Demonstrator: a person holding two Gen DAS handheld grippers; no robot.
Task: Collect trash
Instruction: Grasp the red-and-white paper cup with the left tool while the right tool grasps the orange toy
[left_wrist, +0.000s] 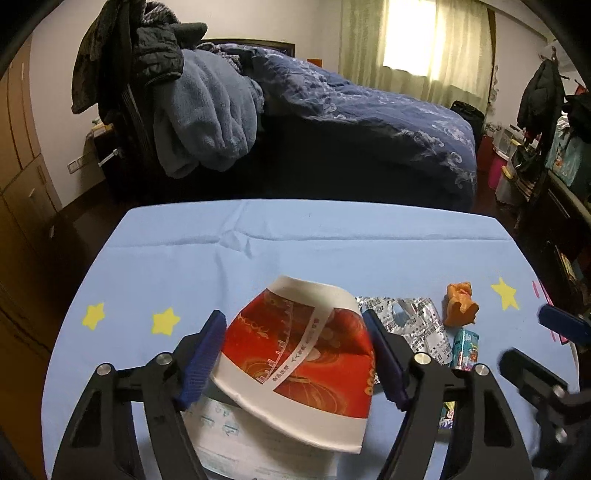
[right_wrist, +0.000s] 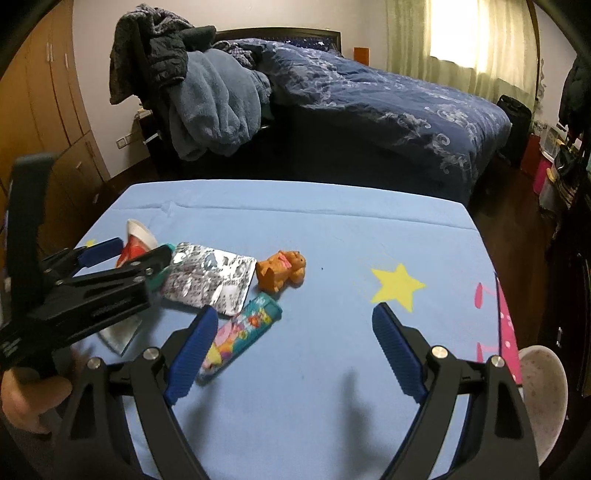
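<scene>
- Red and white paper cup (left_wrist: 299, 358), squashed and lying on its side, sits between the blue pads of the left gripper (left_wrist: 295, 358); the pads stand right at its flanks, and I cannot tell whether they press on it yet.
- Under the cup lies a flat white printed wrapper (left_wrist: 236, 443), close to the near edge of the table (left_wrist: 258, 236), which is covered in a light blue cloth with yellow stars.
- Just right of the cup a crinkled silver foil packet (left_wrist: 417, 317) lies flat, partly hidden behind the left gripper's right finger.
- Beside the foil, towards the table's right side, a small orange toy animal (right_wrist: 282, 273) rests on the cloth, close to the packet without clearly touching it.
- Nearer the front edge a small teal carton with cartoon print (right_wrist: 240, 336) lies on its side, one end slipping under the foil's corner, the other end behind the right gripper's left finger.
- The right gripper (right_wrist: 291, 350) hovers with its jaws spread wide and only bare cloth between them.
- A hand (right_wrist: 29, 398) wraps the handle of the left gripper at the table's left side.
- Past the front right corner of the table, a pale speckled bin (right_wrist: 543, 391) stands lower down.
- Beyond the far edge stands a bed with a dark blue quilt (right_wrist: 388, 96).
</scene>
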